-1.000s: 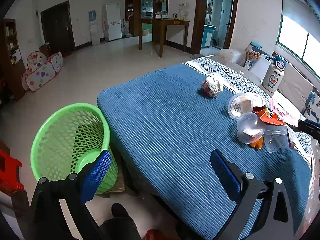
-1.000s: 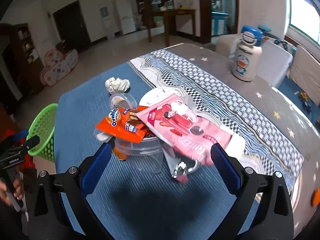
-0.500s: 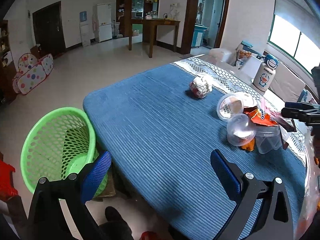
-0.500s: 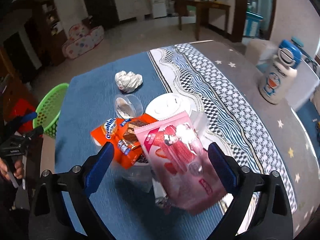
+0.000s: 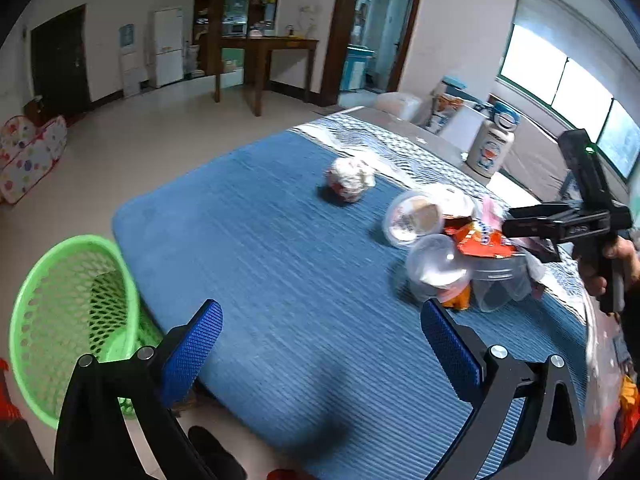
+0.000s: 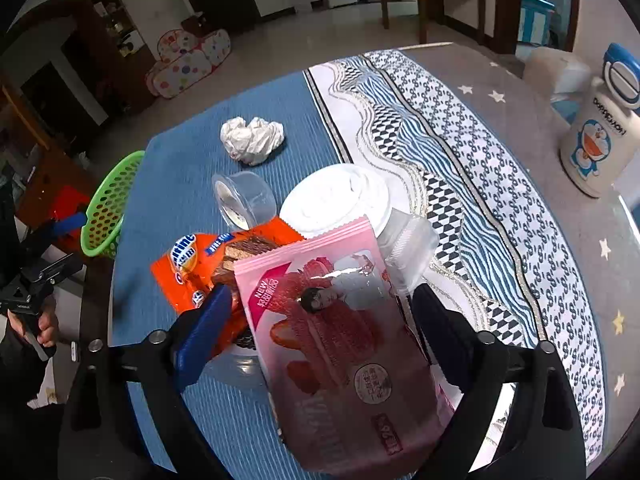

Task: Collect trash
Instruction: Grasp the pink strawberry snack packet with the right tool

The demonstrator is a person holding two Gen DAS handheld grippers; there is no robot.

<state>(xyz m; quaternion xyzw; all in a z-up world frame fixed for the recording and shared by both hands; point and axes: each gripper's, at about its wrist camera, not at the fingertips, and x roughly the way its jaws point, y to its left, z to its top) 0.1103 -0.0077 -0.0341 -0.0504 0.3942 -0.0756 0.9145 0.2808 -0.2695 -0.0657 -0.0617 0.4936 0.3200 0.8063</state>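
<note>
A trash pile lies on the blue cloth: a pink snack wrapper (image 6: 340, 336), an orange wrapper (image 6: 208, 260), a small clear cup (image 6: 244, 200), a white lid (image 6: 336, 200) and a crumpled paper ball (image 6: 252, 140). My right gripper (image 6: 320, 308) is open, its fingers on either side of the pink wrapper, right over the pile. My left gripper (image 5: 320, 344) is open and empty above the near table edge. The pile (image 5: 452, 248) and the paper ball (image 5: 350, 178) lie ahead of it. The green basket (image 5: 68, 320) stands on the floor at its left.
A Doraemon bottle (image 6: 600, 120) stands at the far right on the patterned cloth (image 6: 460, 168). The green basket (image 6: 108, 204) shows beyond the table's left edge. A clear tub (image 5: 500, 284) sits under the wrappers. A wooden table (image 5: 272, 64) stands far back.
My right gripper has moved forward and down over the pile, so the pink wrapper now lies between its fingers. My left gripper has shifted slightly over the table edge.
</note>
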